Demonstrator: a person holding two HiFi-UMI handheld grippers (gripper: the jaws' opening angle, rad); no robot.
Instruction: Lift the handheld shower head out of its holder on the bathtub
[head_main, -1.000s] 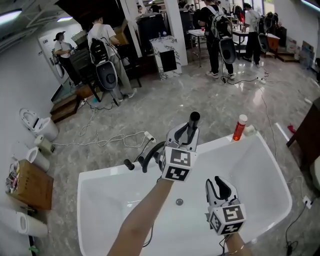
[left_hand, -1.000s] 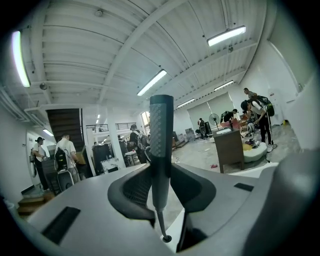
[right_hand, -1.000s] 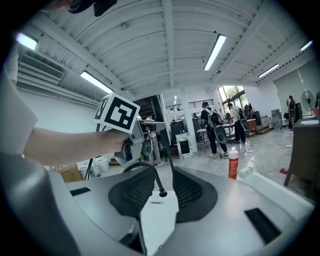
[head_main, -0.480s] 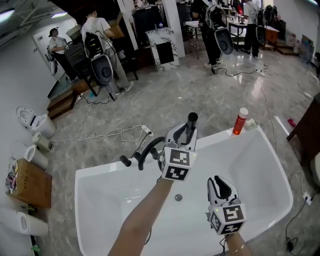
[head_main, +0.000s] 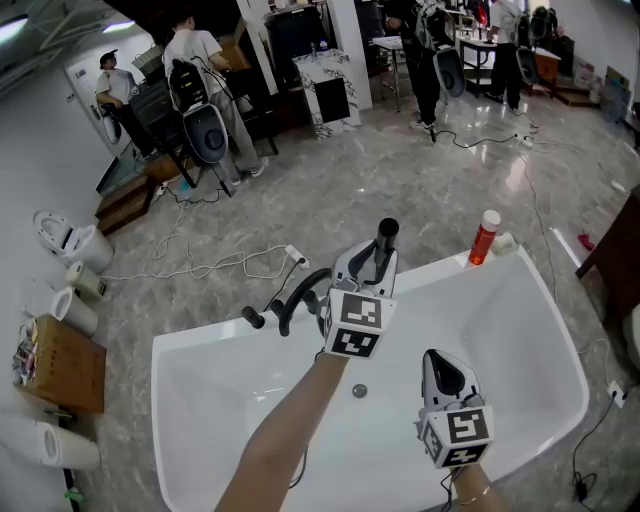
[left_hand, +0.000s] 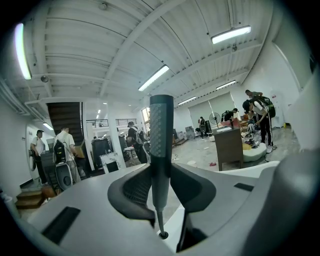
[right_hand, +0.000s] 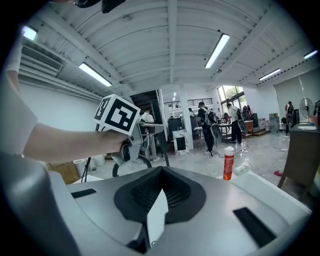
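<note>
1. Grey marble floor (head_main: 400, 170) runs back to a crowded workshop end, where people (head_main: 205, 60) with backpacks stand among desks. White cables (head_main: 220, 265) trail across the tiles.
2. Close by sits a white bathtub (head_main: 200, 370), with both grippers held over its basin.
3. On the tub's far rim a black faucet (head_main: 295, 295) curves up. Just right of it the handheld shower head (head_main: 386, 236) stands upright, its dark top poking above the left gripper (head_main: 375, 262).
4. In the left gripper view, the left gripper (left_hand: 161, 185) is clamped on the shower head (left_hand: 161, 130). Both pads press the grey textured handle from either side, and the handle rises straight up between them.
5. I cannot tell whether its lower end sits in the holder, since the gripper body covers that part.
6. The right gripper (head_main: 447, 375) hovers lower over the basin, well apart from the shower head. Its jaws (right_hand: 159, 200) have just closed together with nothing between them.
7. A red bottle (head_main: 484, 240) with a white cap stands on the tub's far right corner, and it also shows in the right gripper view (right_hand: 228, 162).
8. A wooden box (head_main: 60, 370) sits on the floor to the left of the tub.
</note>
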